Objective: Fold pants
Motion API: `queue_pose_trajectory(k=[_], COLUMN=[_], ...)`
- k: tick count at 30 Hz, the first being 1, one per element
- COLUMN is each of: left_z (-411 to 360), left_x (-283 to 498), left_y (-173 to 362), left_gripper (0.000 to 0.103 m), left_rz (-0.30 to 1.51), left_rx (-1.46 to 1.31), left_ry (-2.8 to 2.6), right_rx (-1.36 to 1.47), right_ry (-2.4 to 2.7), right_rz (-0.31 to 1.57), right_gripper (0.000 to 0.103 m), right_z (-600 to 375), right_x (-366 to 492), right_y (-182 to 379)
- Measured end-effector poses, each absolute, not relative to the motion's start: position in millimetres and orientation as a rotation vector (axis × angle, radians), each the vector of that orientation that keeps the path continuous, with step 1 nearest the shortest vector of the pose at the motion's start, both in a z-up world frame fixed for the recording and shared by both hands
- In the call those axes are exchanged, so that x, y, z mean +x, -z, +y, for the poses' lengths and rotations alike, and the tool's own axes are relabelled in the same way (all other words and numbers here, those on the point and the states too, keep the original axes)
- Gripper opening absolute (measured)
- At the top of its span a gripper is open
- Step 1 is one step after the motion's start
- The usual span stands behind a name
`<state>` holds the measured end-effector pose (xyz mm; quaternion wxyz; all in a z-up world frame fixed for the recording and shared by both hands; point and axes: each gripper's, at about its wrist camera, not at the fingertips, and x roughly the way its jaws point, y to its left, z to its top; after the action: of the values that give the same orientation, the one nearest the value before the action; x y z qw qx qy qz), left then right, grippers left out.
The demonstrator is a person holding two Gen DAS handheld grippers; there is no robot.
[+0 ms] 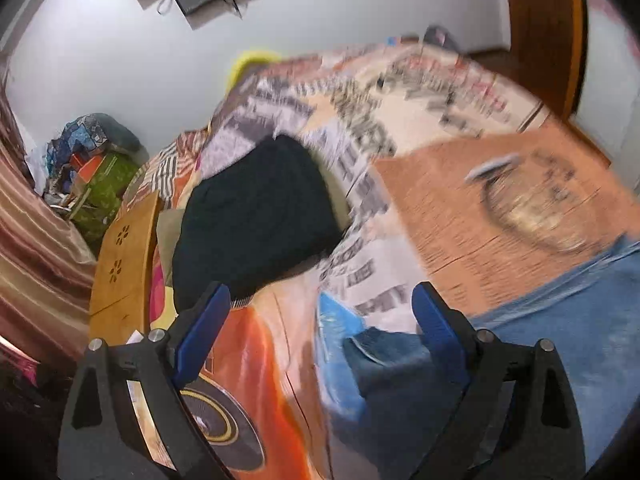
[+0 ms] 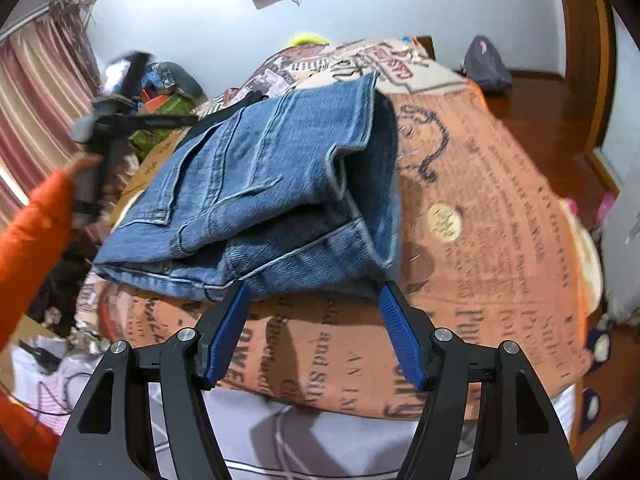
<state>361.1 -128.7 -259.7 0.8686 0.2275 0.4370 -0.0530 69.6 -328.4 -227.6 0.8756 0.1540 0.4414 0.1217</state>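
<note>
A pair of blue jeans (image 2: 264, 200) lies folded into a thick bundle on the orange printed blanket (image 2: 500, 216) of the bed. My right gripper (image 2: 312, 294) is open and empty, its blue fingertips just in front of the bundle's near edge. In the left wrist view the jeans (image 1: 560, 320) show blurred at the lower right. My left gripper (image 1: 322, 298) is open and empty above the bedding, left of the jeans. It also shows in the right wrist view (image 2: 100, 120), raised at the left in a hand with an orange sleeve.
A folded dark garment (image 1: 256, 216) lies on the bed further back. A wooden board with flower cut-outs (image 1: 124, 256) stands at the bed's left side. Bags and boxes (image 1: 100, 160) are piled by the wall. A wooden door (image 1: 544, 20) is at the right.
</note>
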Motion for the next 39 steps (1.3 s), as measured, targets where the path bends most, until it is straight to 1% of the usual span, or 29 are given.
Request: queue_pose_trajectory(k=[2,4,7,11,16,22,26,31,33,39], left_z=[-127.4,-120.7,-105.1,-80.2,-53.2,-33.2,-36.9,-44.9,-38.5,-22.1], left_x=[363.8,361.4,351.4,327.0,270.8,210.6,188.1,178.2,183.5,212.4], left_y=[282.6,288.9,288.9,287.4,275.9,265.9,262.2,252.5,246.0,205.9], left_gripper=[0.093,0.090,0.087,0.087,0.087,0.086,0.085,0.084,0.084,0.084], left_rz=[0.972,0.995,1.023,1.075,1.037,1.040,1.031,0.960,0.960,0.858], left_rx=[0.481,0.440,0.390,0.361,0.350,0.218,0.120,0.197,0.180,0.070], left_ry=[0.148,0.167,0.190,0.214,0.215,0.219,0.235,0.215,0.213,0.206], right_rx=[0.311,0.310,0.296,0.234,0.171,0.087,0.054,0.059,0.082,0.125], right_ry=[-0.245,-0.234,-0.220,-0.183,-0.193,-0.236,-0.255,-0.271,-0.274,-0.294], right_rz=[0.933,0.933,0.937,0.928,0.923,0.917,0.930,0.947,0.947,0.902], right_gripper=[0.067,0.067,0.067,0.067,0.067,0.067,0.066,0.065,0.065,0.065], right_z=[-325.3,-326.5,-334.0,-339.1,-336.8,-317.1,-302.5,-313.4,-323.1,-331.6], right_x=[78.1,87.2,104.7,129.2,172.9,227.4,253.3,242.9,231.0,203.7], right_y=[233.2,235.1,234.9,233.2,235.1,231.8,230.5,226.2,219.7,190.0])
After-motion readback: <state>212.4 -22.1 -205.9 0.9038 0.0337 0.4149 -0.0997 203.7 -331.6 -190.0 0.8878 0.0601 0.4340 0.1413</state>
